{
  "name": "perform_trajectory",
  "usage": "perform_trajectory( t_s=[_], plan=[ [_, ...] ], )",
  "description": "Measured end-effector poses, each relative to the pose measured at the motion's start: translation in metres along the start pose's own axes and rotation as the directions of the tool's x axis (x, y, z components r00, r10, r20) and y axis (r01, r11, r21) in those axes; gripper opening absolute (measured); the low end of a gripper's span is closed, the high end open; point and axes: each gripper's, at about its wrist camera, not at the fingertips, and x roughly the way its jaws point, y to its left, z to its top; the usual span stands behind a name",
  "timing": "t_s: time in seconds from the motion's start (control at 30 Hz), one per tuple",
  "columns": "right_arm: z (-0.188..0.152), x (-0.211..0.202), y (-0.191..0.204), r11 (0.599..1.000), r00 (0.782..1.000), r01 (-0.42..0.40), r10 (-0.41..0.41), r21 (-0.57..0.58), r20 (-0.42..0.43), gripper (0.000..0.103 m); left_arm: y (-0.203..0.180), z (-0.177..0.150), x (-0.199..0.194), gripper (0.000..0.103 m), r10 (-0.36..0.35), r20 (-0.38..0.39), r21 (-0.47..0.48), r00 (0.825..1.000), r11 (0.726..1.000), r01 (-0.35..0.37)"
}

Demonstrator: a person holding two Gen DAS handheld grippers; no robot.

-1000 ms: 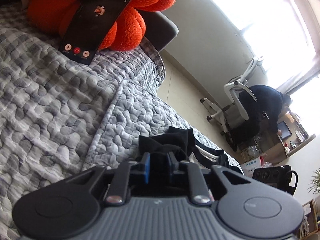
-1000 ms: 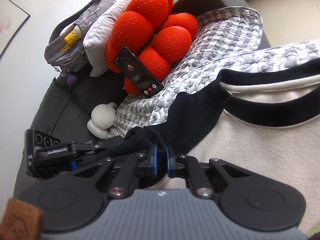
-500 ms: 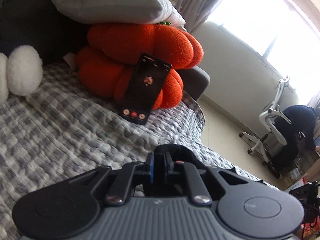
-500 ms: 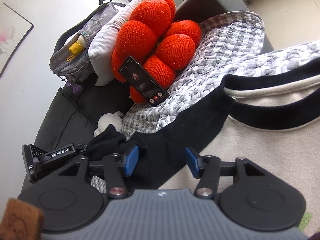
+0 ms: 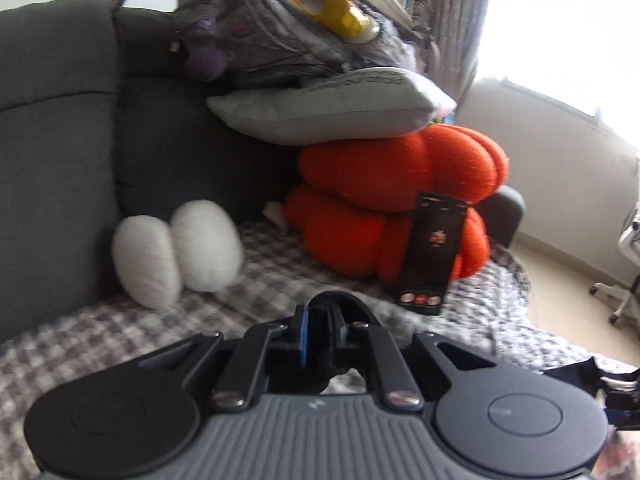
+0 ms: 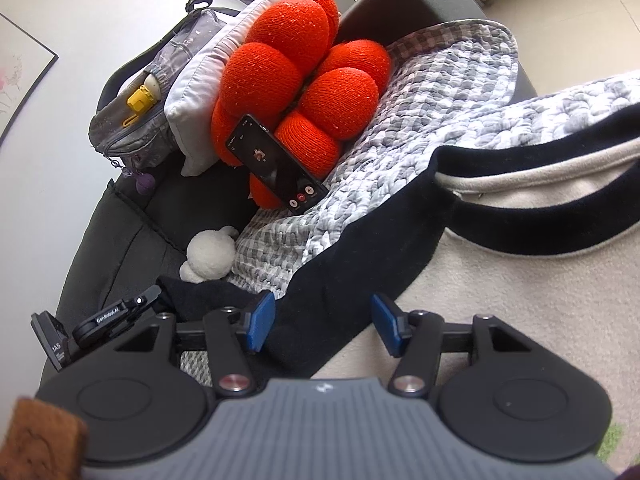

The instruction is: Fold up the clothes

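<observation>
A cream sweatshirt (image 6: 500,280) with black collar and black sleeve (image 6: 352,280) lies flat on the grey quilt (image 6: 440,92). My right gripper (image 6: 324,324) hovers just above the sleeve's shoulder part, open, its blue pads (image 6: 262,320) clear of the cloth. My left gripper (image 5: 320,320) is shut on a bunched end of the black sleeve (image 5: 340,300), lifted off the quilt and facing the sofa back. In the right wrist view the left gripper (image 6: 154,294) sits at the lower left, the black cloth end (image 6: 200,296) trailing from it.
An orange knot cushion (image 5: 400,184) with a phone (image 5: 432,252) leaning on it sits at the sofa's end. A grey pillow (image 5: 320,112) and a grey bag (image 5: 280,32) are stacked above. A white plush (image 5: 176,248) rests against the dark sofa back (image 5: 60,140).
My right gripper opened and let go of the black sleeve, staying in place. My left gripper swung left and upward with the black cloth, now facing the sofa back.
</observation>
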Motion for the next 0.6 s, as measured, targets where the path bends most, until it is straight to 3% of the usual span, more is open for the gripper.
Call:
perform_trajectory(
  t_s=[0.17,0.3,0.43,0.57,0.6],
  plan=[
    [-0.001,0.001,0.0,1.0,1.0,0.003,-0.003,0.002,-0.004,0.058,0.023,-0.012,-0.003,0.01,0.074,-0.051,-0.004,0.996,0.997,-0.075],
    [-0.001,0.001,0.0,1.0,1.0,0.003,-0.003,0.004,-0.005,0.058,0.04,-0.019,-0.007,0.01,0.192,-0.067,-0.004,0.979,0.981,-0.193],
    [-0.001,0.001,0.0,1.0,1.0,0.003,-0.003,0.005,-0.006,0.059,0.065,-0.025,-0.004,0.015,0.162,-0.141,-0.101,0.977,0.979,-0.177],
    [-0.001,0.001,0.0,1.0,1.0,-0.002,0.002,0.004,-0.008,0.062,0.087,-0.03,0.003,0.039,0.098,-0.2,-0.243,0.975,0.959,-0.147],
    [-0.001,0.001,0.0,1.0,1.0,-0.002,0.002,0.004,-0.009,0.062,0.092,-0.031,0.005,0.041,0.083,-0.207,-0.278,0.975,0.95,-0.14]
  ],
)
